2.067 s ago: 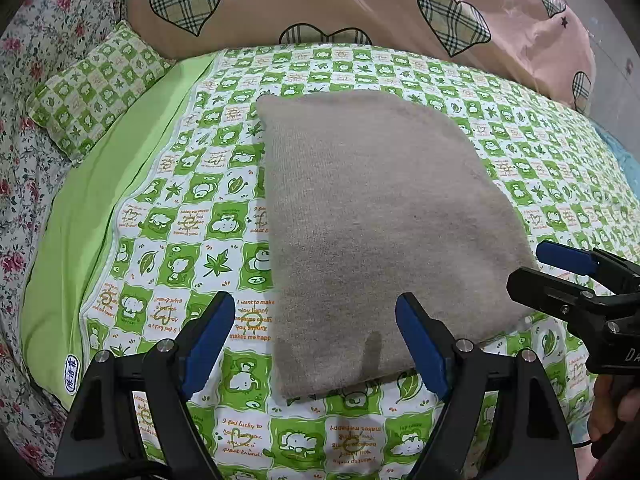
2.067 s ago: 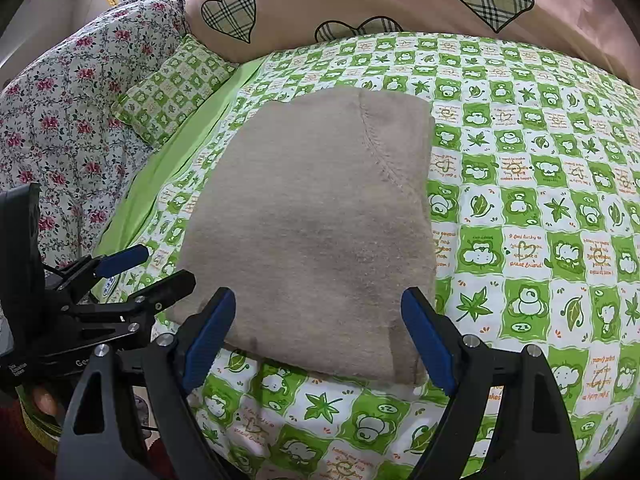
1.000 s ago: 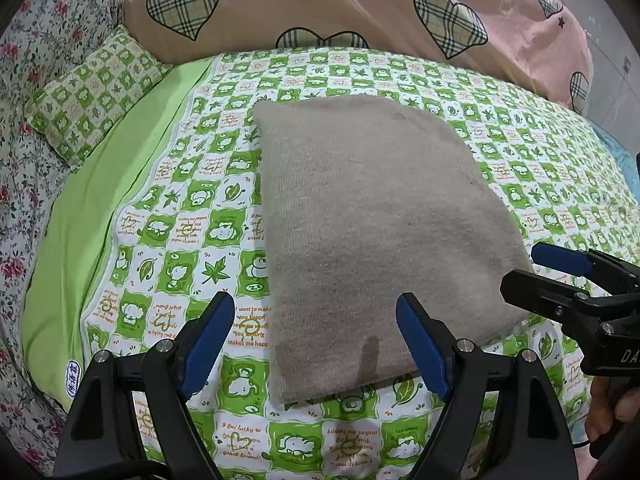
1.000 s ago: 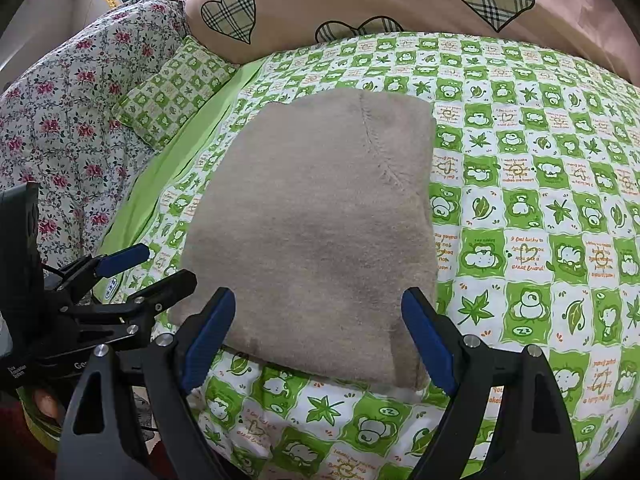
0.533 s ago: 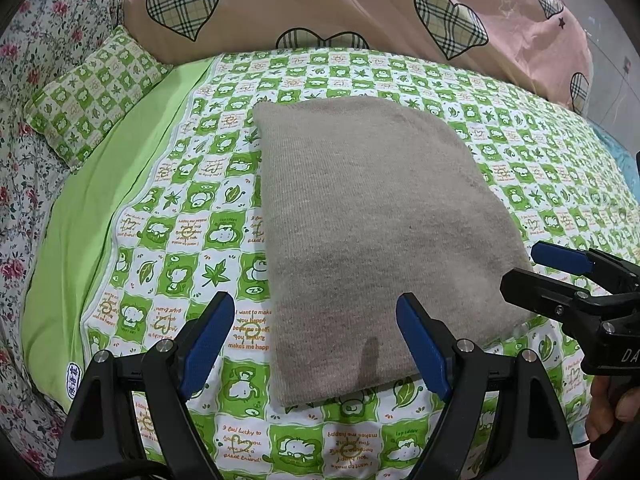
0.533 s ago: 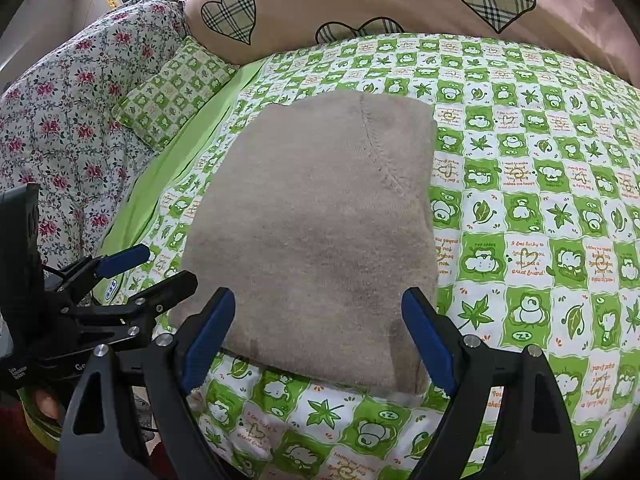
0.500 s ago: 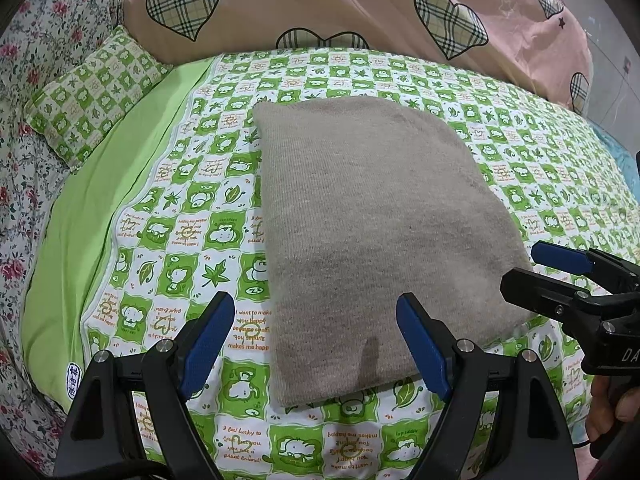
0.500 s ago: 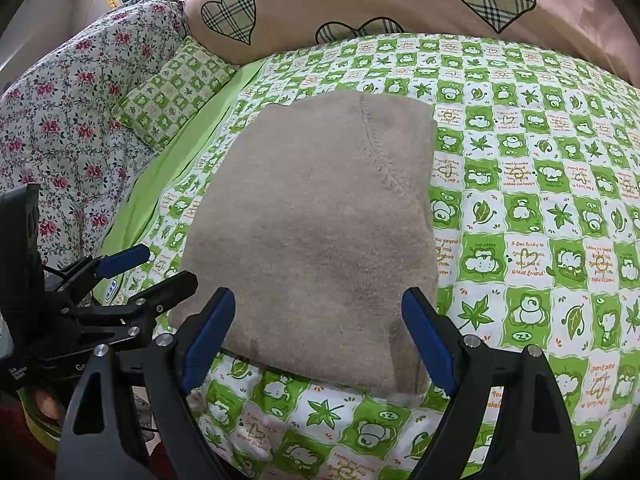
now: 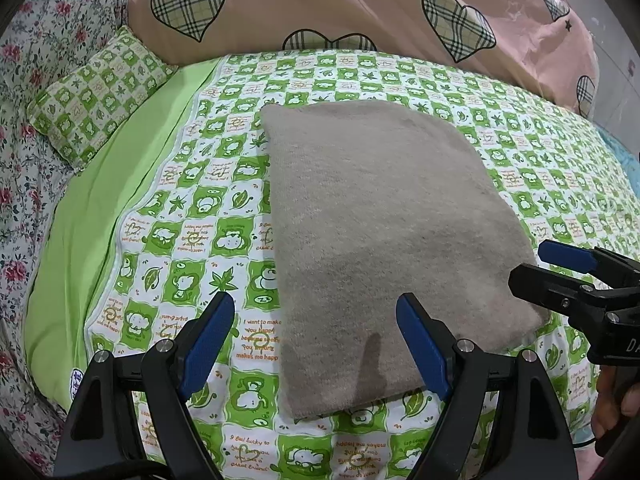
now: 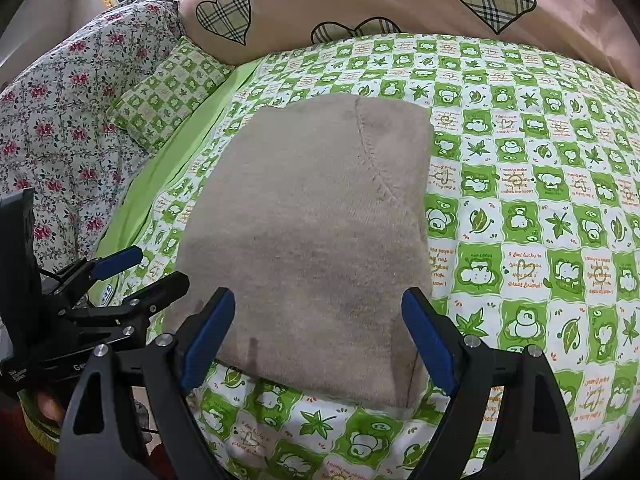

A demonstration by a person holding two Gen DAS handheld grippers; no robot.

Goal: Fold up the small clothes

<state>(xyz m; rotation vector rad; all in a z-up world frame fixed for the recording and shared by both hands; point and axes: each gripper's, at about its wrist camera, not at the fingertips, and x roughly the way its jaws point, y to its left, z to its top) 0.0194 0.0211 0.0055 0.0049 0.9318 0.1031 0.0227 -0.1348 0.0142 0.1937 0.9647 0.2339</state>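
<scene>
Folded beige knit (image 9: 384,248) lies flat on the green checked bedsheet (image 9: 192,216); left gripper (image 9: 316,344) and right gripper (image 10: 316,332) hang over its near edge, both spread wide, seemingly not touching it

A home bedroom: a bed under a green cartoon-print sheet (image 9: 192,200), a pink heart-patterned duvet (image 9: 320,4), a floral quilt (image 10: 68,92) and a small matching pillow (image 9: 96,96).

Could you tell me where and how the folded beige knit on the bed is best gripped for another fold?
Probably by its two near corners. The beige knit lies flat, its thick layered near edge facing both open grippers, so the left gripper and right gripper could each slide a finger under from the near side.
</scene>
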